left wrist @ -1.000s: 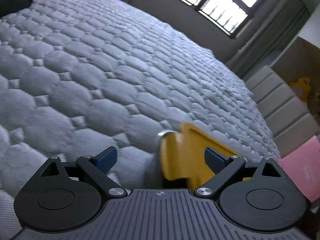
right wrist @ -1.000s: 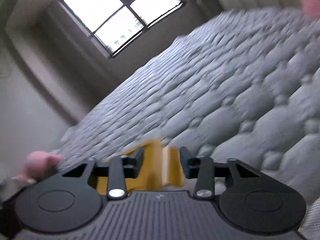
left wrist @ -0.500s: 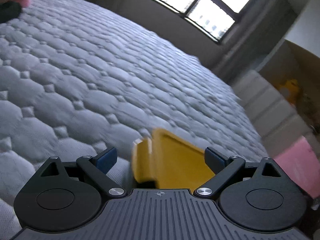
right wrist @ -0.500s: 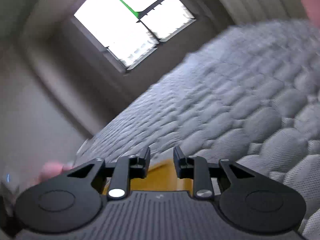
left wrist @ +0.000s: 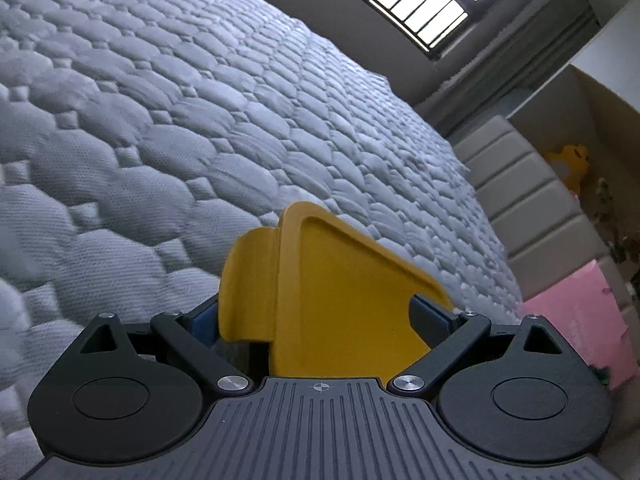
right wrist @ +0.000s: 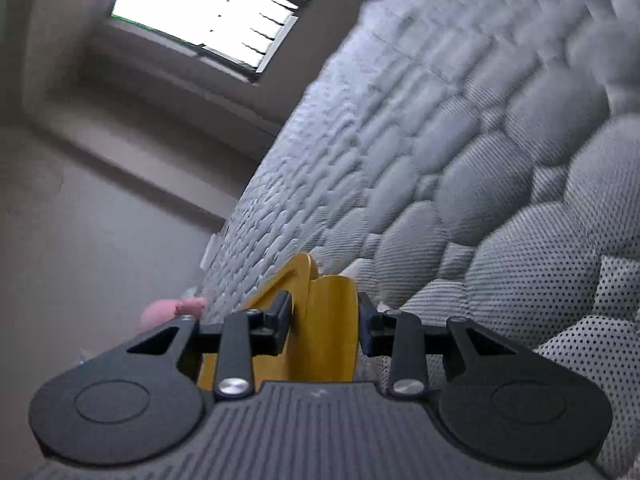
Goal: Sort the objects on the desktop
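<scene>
The yellow tray (left wrist: pixel 336 300) stands on edge over the grey mattress (left wrist: pixel 160 120), its rounded corner pointing toward 12 o'clock and its long axis running away from both cameras. The left gripper (left wrist: pixel 316 316), fingers wide, spans one end; the right gripper (right wrist: pixel 324 316), fingers narrow, pinches its tab.

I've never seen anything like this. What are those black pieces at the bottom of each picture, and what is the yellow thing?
Each picture comes from a camera mounted on a hand-held gripper that a person carries, looking forward along its two fingers. The black pieces are the gripper itself. One view shows the left gripper, the other the right gripper. Both straddle a yellow plastic tray, seen edge-on from the right; how firmly they pinch it is unclear. Beyond lies a grey quilted mattress, with a window behind.
</scene>
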